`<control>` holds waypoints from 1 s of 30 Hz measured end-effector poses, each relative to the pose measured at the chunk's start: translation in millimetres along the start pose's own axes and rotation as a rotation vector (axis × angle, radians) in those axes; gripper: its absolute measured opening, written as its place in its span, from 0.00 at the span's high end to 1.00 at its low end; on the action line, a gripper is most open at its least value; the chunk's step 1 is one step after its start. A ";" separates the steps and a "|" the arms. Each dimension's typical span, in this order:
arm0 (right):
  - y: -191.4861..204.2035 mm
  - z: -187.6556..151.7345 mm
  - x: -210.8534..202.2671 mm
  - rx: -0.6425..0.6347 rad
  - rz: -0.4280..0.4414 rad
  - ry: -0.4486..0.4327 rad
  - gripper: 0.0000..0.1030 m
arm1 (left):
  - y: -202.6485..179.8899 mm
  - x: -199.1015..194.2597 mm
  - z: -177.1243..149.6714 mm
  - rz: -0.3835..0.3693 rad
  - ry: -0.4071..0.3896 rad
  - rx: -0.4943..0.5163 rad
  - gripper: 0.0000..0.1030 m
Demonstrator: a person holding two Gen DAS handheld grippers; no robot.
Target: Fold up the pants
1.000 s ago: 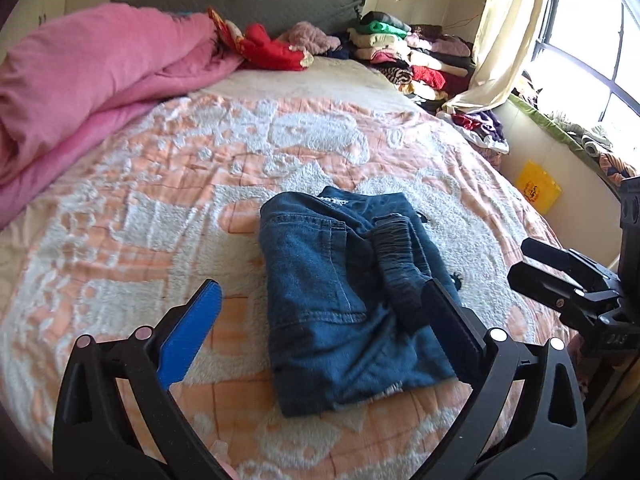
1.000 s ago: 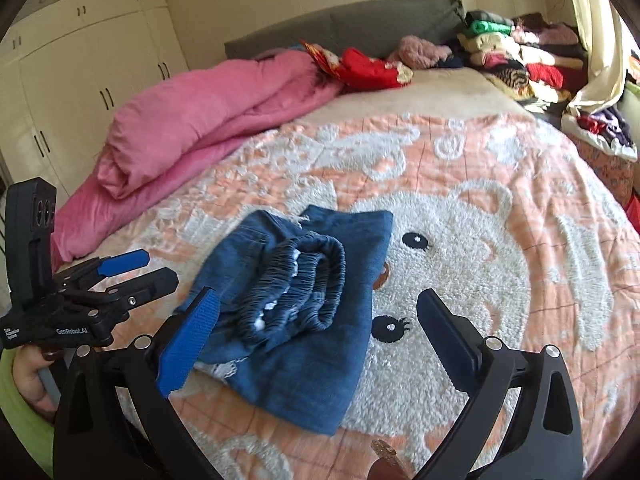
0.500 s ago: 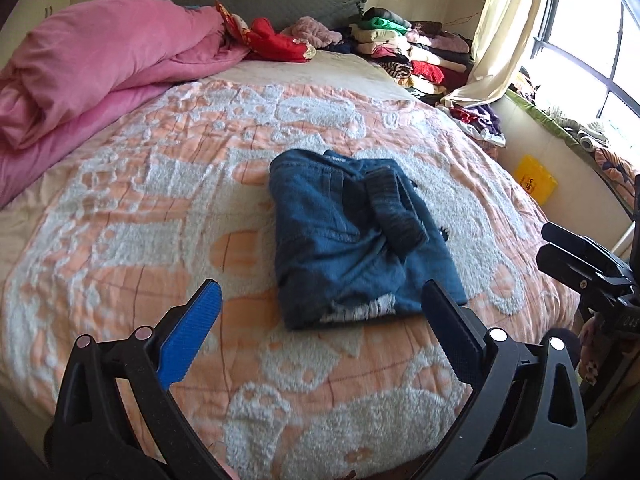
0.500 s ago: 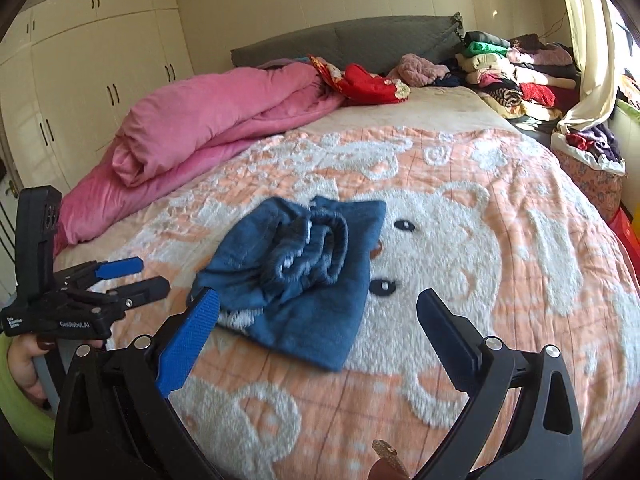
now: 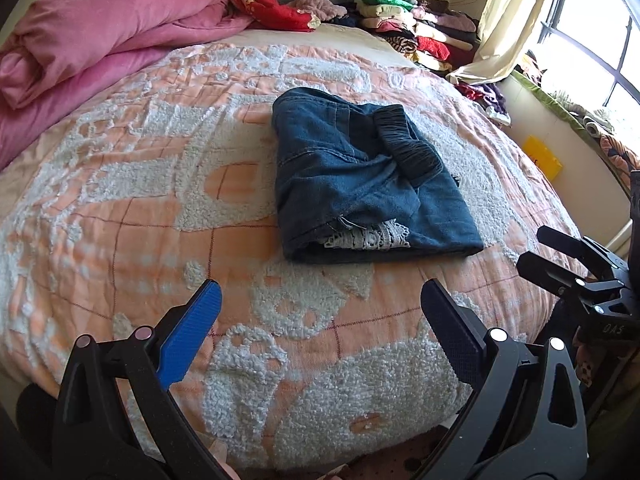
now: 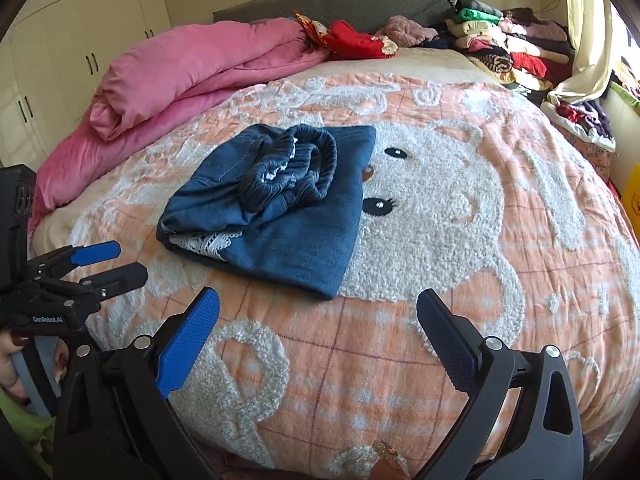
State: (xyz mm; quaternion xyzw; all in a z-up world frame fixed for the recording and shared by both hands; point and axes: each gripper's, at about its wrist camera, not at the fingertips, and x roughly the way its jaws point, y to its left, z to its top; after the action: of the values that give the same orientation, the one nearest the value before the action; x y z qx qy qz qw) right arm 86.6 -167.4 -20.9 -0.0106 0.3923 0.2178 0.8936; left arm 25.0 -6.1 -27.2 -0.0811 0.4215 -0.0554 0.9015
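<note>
In the left wrist view the left gripper (image 5: 320, 320) fills the bottom of the frame, its fingers (image 5: 188, 340) spread wide and grasping nothing, hanging over the near edge of the bed (image 5: 120, 200). The right wrist view shows the same of the right gripper (image 6: 318, 328): its fingers (image 6: 188, 344) are released, wide apart, with only bedspread between them.

The right gripper also shows at the right edge of the left view (image 5: 560, 256), and the left gripper at the lower left of the right view (image 6: 108, 264), its prongs parted.

Just above the fingers, at the centre of each frame, lie the pants (image 5: 360, 184), dark blue denim folded into a compact rectangle on the peach and white bedspread (image 6: 440, 240). The gathered elastic waistband (image 6: 296, 168) rests bunched on top, and a strip of white lace trim (image 5: 368, 238) peeks from the near edge of the fold. Neither gripper touches them.

Farther off, a pink duvet (image 5: 100, 32) is heaped at upper left, and a stack of clothes (image 6: 504, 48) sits at upper right.
</note>
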 end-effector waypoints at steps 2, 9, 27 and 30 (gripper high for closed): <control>-0.6 0.6 -0.8 0.003 0.001 -0.002 0.04 | 0.0 -0.1 -0.6 -0.002 0.000 -0.004 0.09; -1.5 1.2 -1.9 0.008 0.000 -0.002 0.04 | 1.9 0.3 1.0 0.009 0.004 -0.015 0.09; 0.3 2.8 -6.4 0.008 -0.006 -0.010 0.04 | 3.7 -3.0 2.0 0.035 0.004 -0.022 0.09; 0.8 3.3 -7.3 0.010 -0.006 -0.013 0.04 | 3.3 -3.5 2.3 0.036 0.003 -0.022 0.09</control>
State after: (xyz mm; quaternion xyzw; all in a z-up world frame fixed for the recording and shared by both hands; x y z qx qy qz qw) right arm 84.2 -168.9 -13.4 -0.0060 0.3875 0.2135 0.8968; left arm 24.6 -2.0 -23.8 -0.0834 0.4249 -0.0344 0.9007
